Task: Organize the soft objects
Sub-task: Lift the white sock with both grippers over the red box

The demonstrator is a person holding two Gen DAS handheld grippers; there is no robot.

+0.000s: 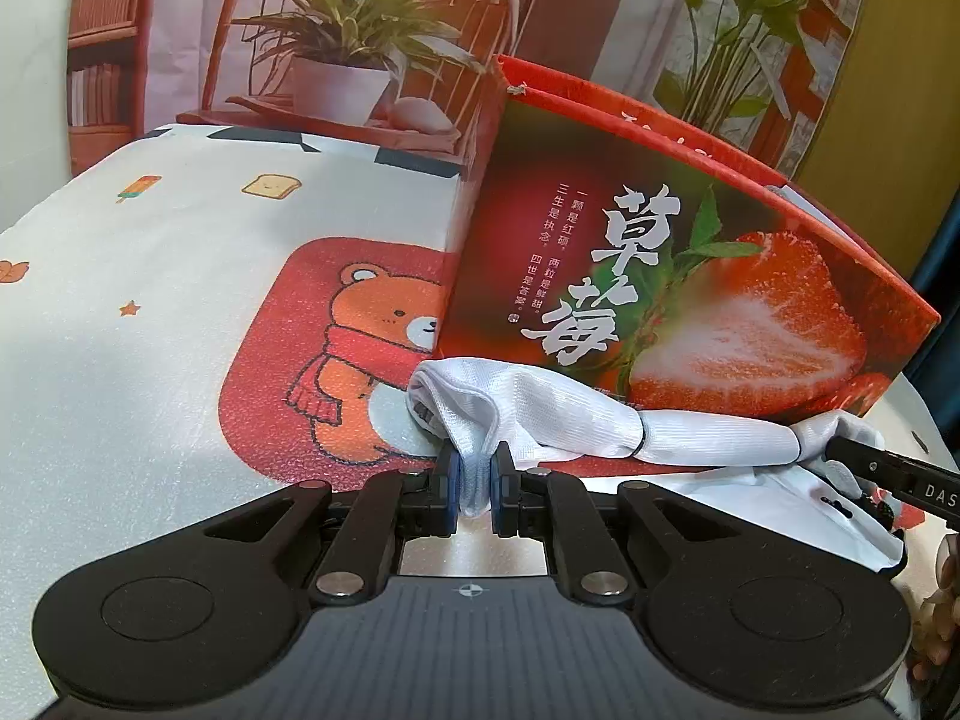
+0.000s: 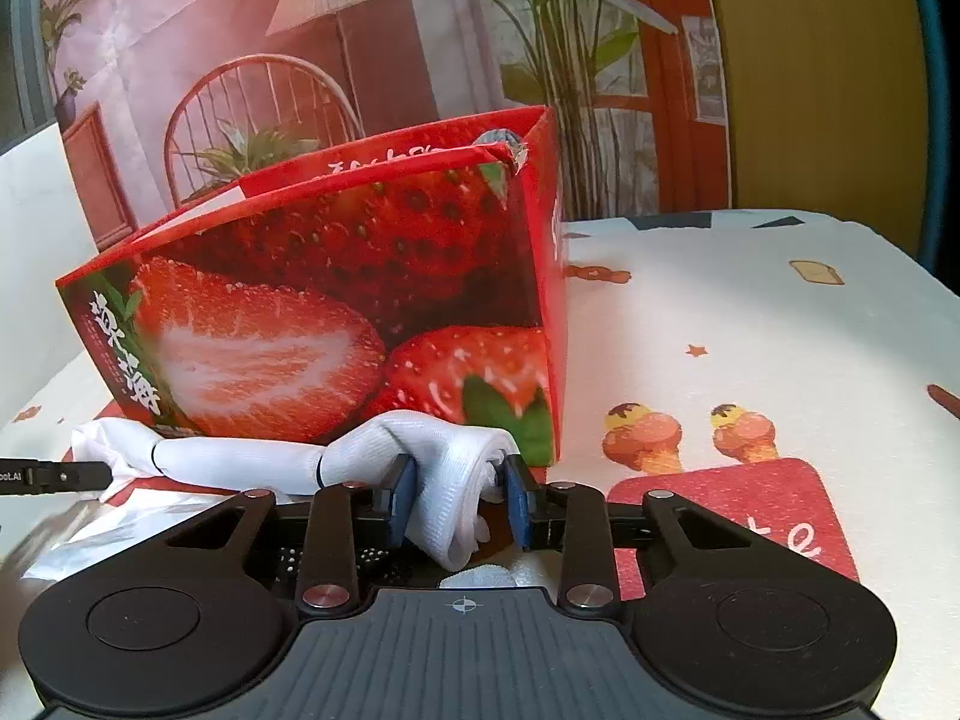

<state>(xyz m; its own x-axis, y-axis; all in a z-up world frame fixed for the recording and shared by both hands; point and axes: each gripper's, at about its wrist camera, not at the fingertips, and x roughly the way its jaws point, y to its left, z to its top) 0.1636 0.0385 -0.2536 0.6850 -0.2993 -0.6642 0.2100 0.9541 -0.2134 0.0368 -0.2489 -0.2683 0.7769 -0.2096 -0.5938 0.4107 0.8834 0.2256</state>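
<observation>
A long white ribbed cloth [image 1: 576, 414] lies twisted on the table along the front of a red strawberry box [image 1: 690, 300]. My left gripper [image 1: 475, 480] is shut on the cloth's left end, which is pinched thin between the blue pads. In the right wrist view my right gripper [image 2: 459, 498] stands over the other end of the white cloth [image 2: 444, 462], with a thick rolled fold between the pads and touching both. The box [image 2: 336, 312] stands just behind it. Each gripper's black finger shows at the edge of the other view.
The table wears a cream cartoon tablecloth [image 1: 150, 300] with a red bear patch. Another white garment with dark buttons [image 1: 798, 510] lies under the cloth. A printed backdrop [image 1: 360, 30] of a chair and plants hangs behind. A hand [image 1: 942, 600] shows at the right edge.
</observation>
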